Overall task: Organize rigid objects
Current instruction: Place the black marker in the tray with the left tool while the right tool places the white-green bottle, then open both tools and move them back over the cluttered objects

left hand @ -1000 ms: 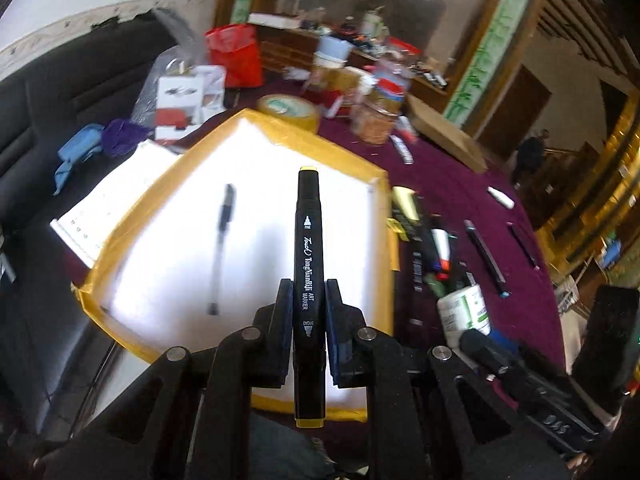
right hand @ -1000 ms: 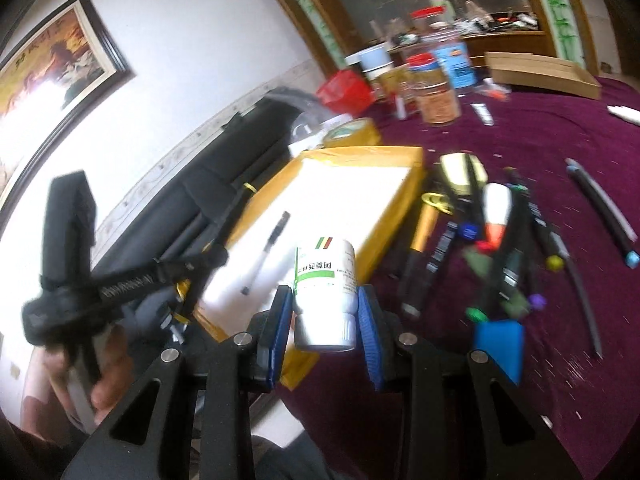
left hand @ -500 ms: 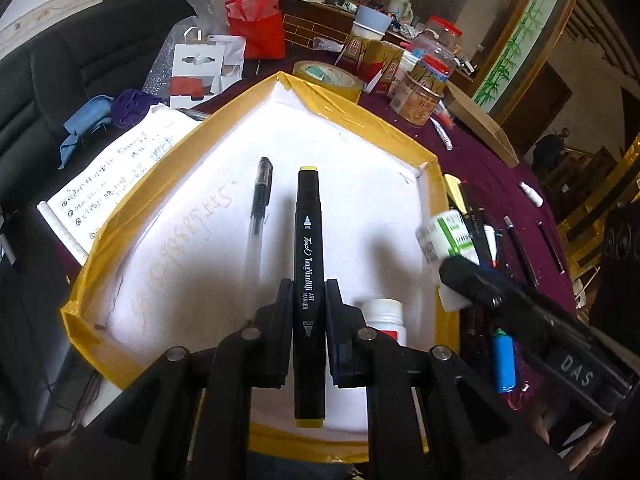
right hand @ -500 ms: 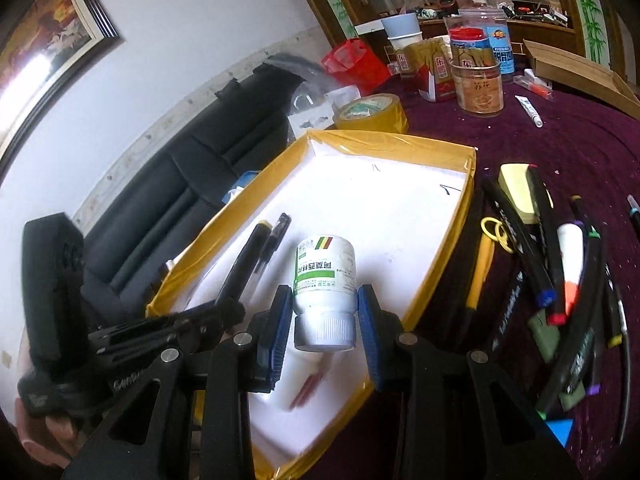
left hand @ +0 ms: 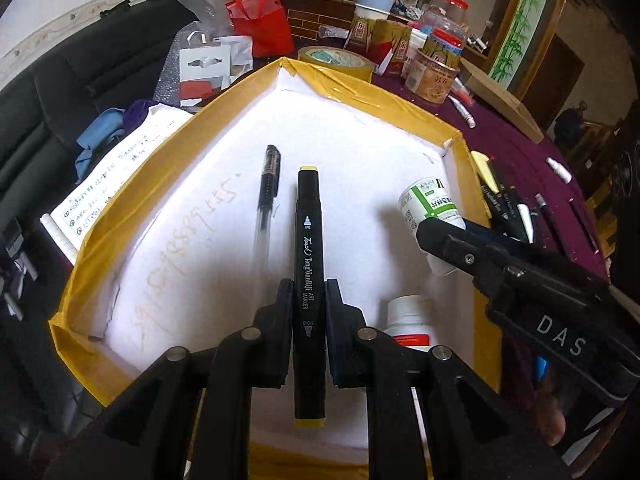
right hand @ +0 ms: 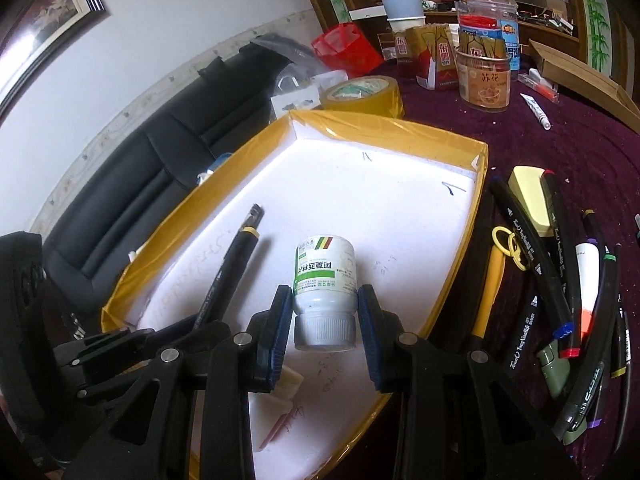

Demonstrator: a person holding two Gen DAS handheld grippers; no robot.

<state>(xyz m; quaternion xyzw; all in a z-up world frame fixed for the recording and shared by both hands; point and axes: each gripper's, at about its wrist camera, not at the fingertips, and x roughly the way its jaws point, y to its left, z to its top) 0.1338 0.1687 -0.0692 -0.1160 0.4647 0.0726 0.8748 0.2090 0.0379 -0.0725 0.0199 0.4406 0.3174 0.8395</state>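
Note:
My left gripper (left hand: 307, 312) is shut on a black art marker (left hand: 308, 248) with yellow ends, held over the white floor of a yellow-taped tray (left hand: 152, 152). A black gel pen (left hand: 267, 196) lies in the tray just left of the marker. My right gripper (right hand: 323, 312) is shut on a white pill bottle (right hand: 325, 276) with a green label, over the tray (right hand: 400, 128); the bottle also shows in the left wrist view (left hand: 434, 204). A second white bottle with a red label (left hand: 408, 320) stands in the tray's near right corner.
Several markers and a yellow-handled tool (right hand: 560, 280) lie on the purple cloth right of the tray. A tape roll (right hand: 364, 92), jars and boxes (right hand: 480, 68) stand behind it. A black sofa (right hand: 140, 160) with papers (left hand: 116, 176) is at the left.
Both grippers have moved forward and down over the tray, carrying the marker and the pill bottle. The right gripper came from the tray's right edge to above its floor.

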